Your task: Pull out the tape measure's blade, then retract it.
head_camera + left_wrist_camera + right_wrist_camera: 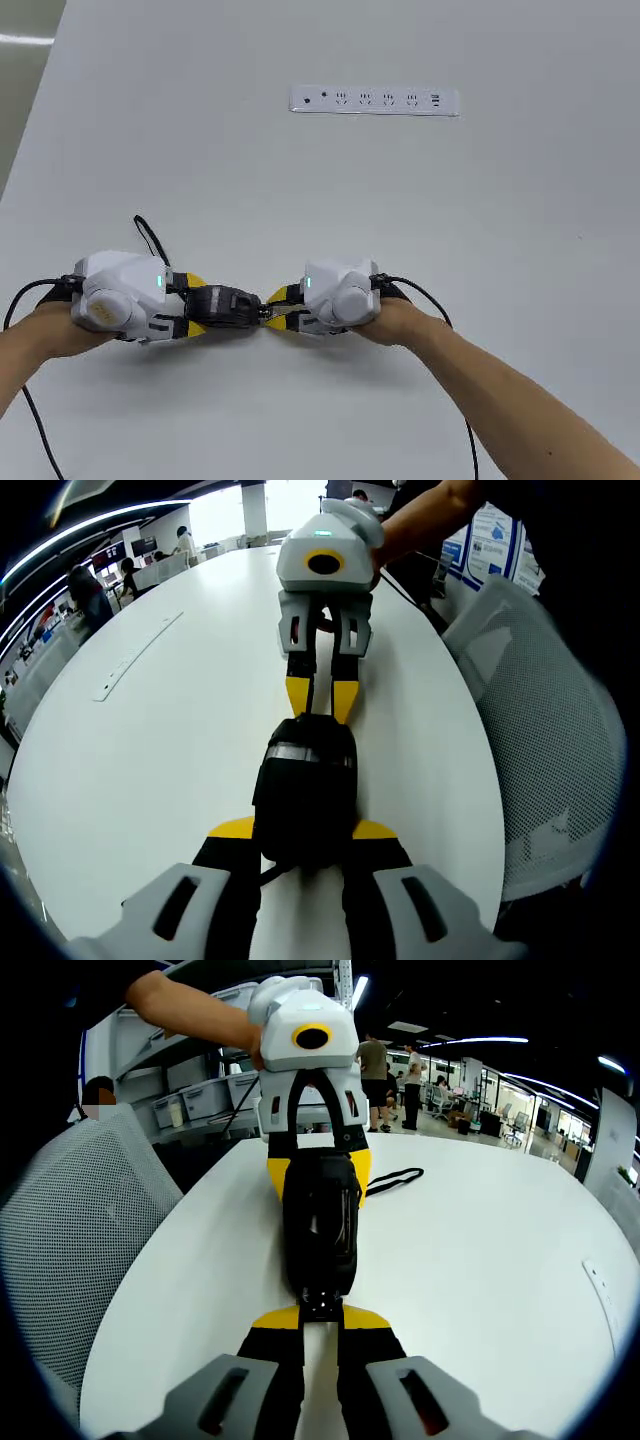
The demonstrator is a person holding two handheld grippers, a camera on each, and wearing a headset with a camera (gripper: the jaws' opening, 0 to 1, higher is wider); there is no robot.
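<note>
The left gripper [192,304] clamps the black tape measure [225,305] by its case, close to the near edge of the white table [300,180]. The right gripper [278,309] faces it head-on, jaws closed on the blade tip [320,1307] at the case mouth. A power strip [374,100] lies toward the far edge.

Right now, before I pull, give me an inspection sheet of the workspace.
Surface: white table.
Job's things: tape, blade not pulled out.
Clutter: power strip at the far side; black strap loop behind the left claw.
Claws: left claw shut on tape; right claw shut on blade tip.
Cables: black cables trail from both claws toward the person.
Surroundings: mesh chair; open office with people behind.
</note>
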